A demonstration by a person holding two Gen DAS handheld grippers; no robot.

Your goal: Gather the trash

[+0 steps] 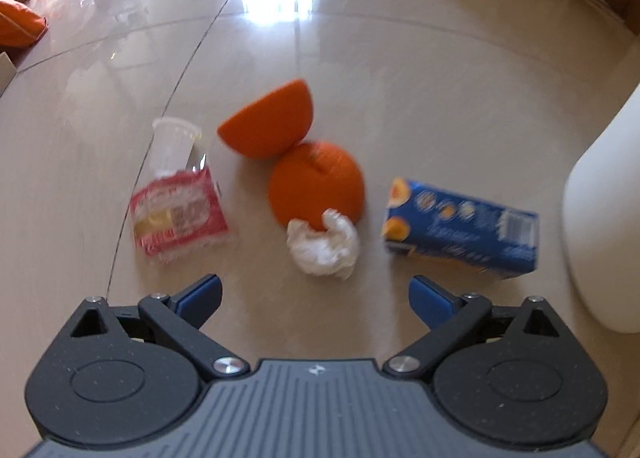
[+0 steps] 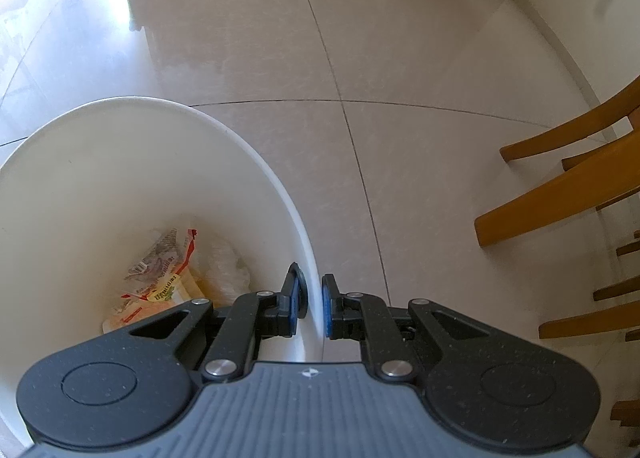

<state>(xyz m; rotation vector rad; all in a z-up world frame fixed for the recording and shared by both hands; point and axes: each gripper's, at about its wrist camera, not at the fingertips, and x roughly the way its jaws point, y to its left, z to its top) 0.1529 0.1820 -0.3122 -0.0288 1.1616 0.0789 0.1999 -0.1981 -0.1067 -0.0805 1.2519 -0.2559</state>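
- Left gripper (image 1: 315, 300) above the tiled floor (image 1: 400, 78), jaws wide apart, nothing between them.
- Tissue wad (image 1: 322, 244) crumpled on the floor just ahead of the gap, touching the near orange piece (image 1: 316, 184).
- Second orange piece (image 1: 267, 124) behind the first, tilted, touching it at one edge.
- Red wrapper (image 1: 180, 214) to the left of the oranges, flat on the floor, apart from them.
- Clear cup (image 1: 172, 142) lying just behind the wrapper, its lower end at the wrapper's top edge; contact not clear through the blur.
- Blue carton (image 1: 460, 228) on its side to the right of the tissue, apart from it.
- White bin (image 1: 604, 218) at the right edge of the left view, beside the carton.
- More boxes and packets, blurred, far off at the top left.
- Right gripper (image 2: 315, 306) clamped on the bin's rim (image 2: 280, 178): one pad inside the wall, the other outside, the thin wall pinched between.
- Inside the bin, at the bottom: printed wrapper (image 2: 160, 278) and a clear plastic bag (image 2: 228, 266) beside it.
- Wooden chair (image 2: 568, 186) to the right of the bin, well apart, legs on the floor.
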